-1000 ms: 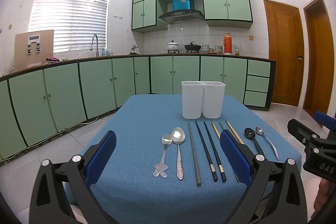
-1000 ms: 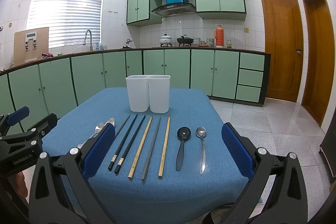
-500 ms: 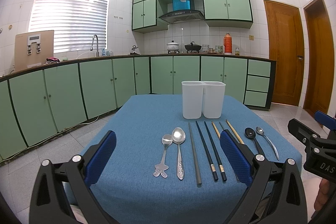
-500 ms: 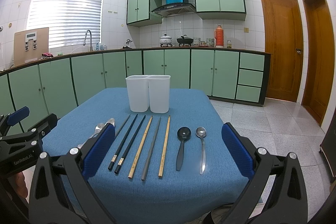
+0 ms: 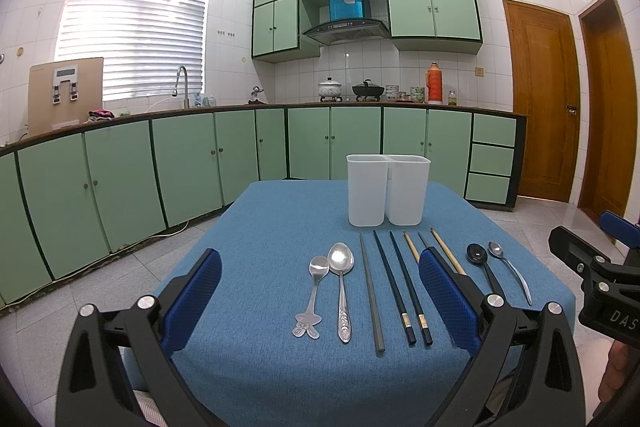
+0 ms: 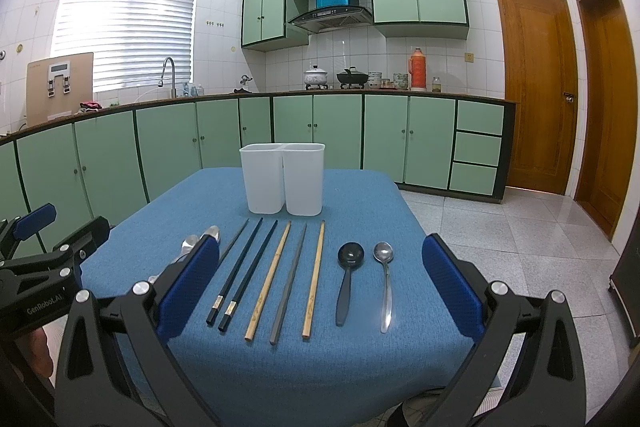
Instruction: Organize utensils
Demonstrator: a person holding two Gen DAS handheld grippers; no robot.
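A blue-clothed table (image 5: 260, 227) holds a white two-compartment holder (image 5: 387, 190), also in the right wrist view (image 6: 283, 178). In front lie two silver spoons (image 5: 340, 287), a grey chopstick (image 5: 371, 295), two black chopsticks (image 5: 404, 291), wooden chopsticks (image 6: 269, 277), a black spoon (image 6: 347, 275) and a thin silver spoon (image 6: 385, 279). My left gripper (image 5: 320, 299) is open and empty above the near edge, over the left spoons. My right gripper (image 6: 320, 287) is open and empty over the chopsticks.
Green kitchen cabinets (image 5: 192, 163) and a counter run behind and to the left of the table. Tiled floor (image 6: 500, 235) lies to the right, with wooden doors (image 6: 536, 87) beyond.
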